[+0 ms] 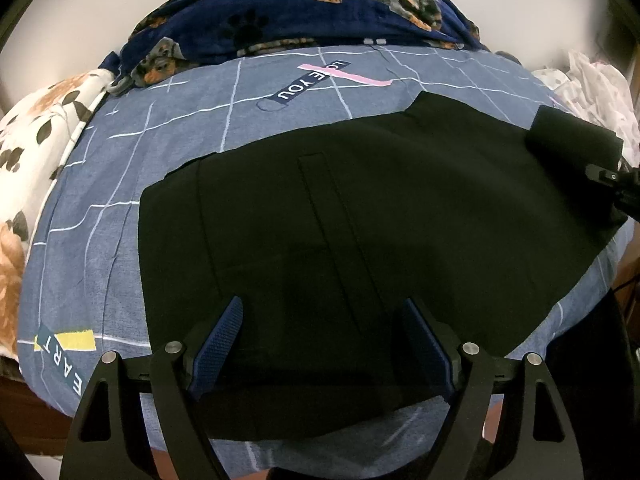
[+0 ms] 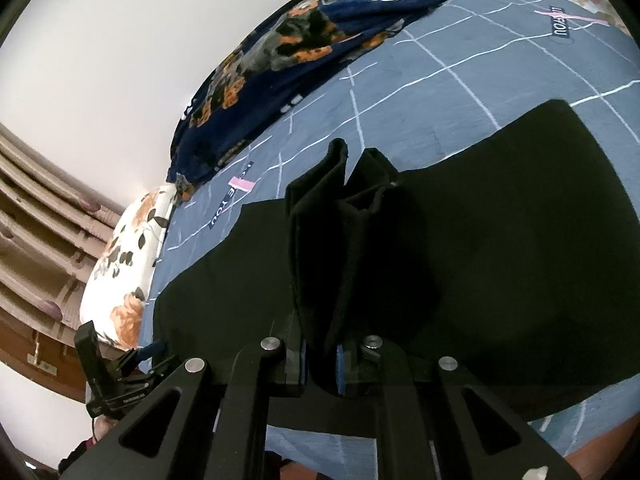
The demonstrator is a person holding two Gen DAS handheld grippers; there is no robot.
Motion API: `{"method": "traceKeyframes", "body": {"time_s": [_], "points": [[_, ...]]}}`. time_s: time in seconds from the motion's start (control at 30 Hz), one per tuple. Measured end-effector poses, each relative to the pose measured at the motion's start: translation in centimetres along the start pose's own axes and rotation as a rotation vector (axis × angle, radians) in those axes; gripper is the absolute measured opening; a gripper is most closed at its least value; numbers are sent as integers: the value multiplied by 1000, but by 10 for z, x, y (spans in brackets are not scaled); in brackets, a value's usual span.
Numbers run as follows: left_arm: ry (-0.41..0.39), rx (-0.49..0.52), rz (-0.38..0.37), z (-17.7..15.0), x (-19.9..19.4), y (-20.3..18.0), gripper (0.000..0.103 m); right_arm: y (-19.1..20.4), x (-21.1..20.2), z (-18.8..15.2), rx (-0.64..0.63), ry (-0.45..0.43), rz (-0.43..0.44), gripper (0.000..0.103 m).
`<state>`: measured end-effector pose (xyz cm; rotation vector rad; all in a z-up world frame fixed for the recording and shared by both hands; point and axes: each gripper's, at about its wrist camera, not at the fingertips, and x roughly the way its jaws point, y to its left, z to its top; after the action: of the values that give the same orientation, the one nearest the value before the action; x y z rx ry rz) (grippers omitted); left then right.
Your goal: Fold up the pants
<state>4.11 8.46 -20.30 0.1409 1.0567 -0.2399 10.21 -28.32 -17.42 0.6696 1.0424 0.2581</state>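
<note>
1. The black pants [image 1: 360,216] lie flat on the blue grid bedsheet [image 1: 100,220], long axis running from lower left to upper right of the left wrist view.
2. The right gripper [image 2: 320,360] is clamped on a bunched end of the pants [image 2: 500,240]; in its own view that fold stands up at frame centre (the same lifted end shows at the right edge of the left view).
3. The left gripper [image 1: 320,340] hovers with jaws apart, nothing between them, over the near edge of the pants at the bottom of its view.
4. The right hand looks better placed: its held end likely travels along the long axis toward the left gripper's end.
</note>
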Motion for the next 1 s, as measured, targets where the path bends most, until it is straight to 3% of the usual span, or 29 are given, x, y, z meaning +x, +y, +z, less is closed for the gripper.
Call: {"method": "traceKeyframes", "body": {"time_s": [0.23, 0.57, 1.0], "points": [[6, 7, -3, 0, 0, -3, 82, 22, 13, -8, -80, 23, -28, 11], [12, 14, -4, -1, 1, -5, 84, 53, 25, -23, -297, 30, -177, 12], [16, 25, 1, -2, 3, -8, 85, 67, 36, -40, -436, 57, -245, 17]]}}
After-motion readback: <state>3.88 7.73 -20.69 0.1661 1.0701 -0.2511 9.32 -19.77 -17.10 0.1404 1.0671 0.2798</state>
